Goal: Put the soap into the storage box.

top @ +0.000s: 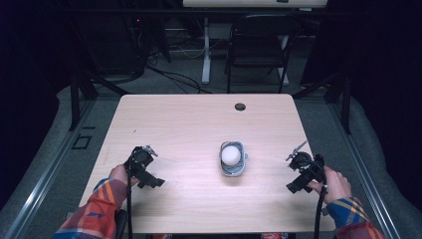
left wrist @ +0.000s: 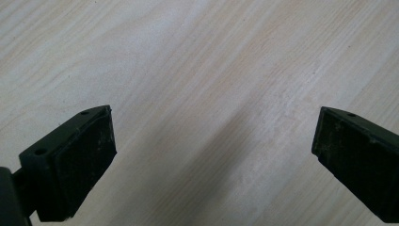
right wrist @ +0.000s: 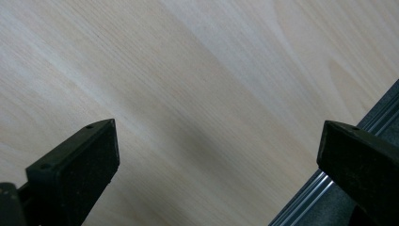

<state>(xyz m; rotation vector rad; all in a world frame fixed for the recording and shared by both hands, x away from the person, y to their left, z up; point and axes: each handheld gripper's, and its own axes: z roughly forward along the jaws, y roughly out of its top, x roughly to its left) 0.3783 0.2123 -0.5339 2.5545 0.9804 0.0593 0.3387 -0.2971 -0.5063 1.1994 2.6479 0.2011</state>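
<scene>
I hold a claw in each hand over a pale wooden desk (top: 199, 119). At the desk's middle sits a small grey bowl-like holder (top: 233, 159) with a white ball (top: 230, 154) resting in it; I take that holder as my landmark. My left claw (top: 141, 158) is well to the left of the holder, near the desk's front left part, and its jaws stand wide apart with nothing but bare wood grain between them, as the left gripper view shows. My right claw (top: 300, 160) is well to the right of the holder, close to the desk's right edge, jaws also spread wide and empty. In the right gripper view a metal rail (right wrist: 306, 197) runs just beyond that edge.
</scene>
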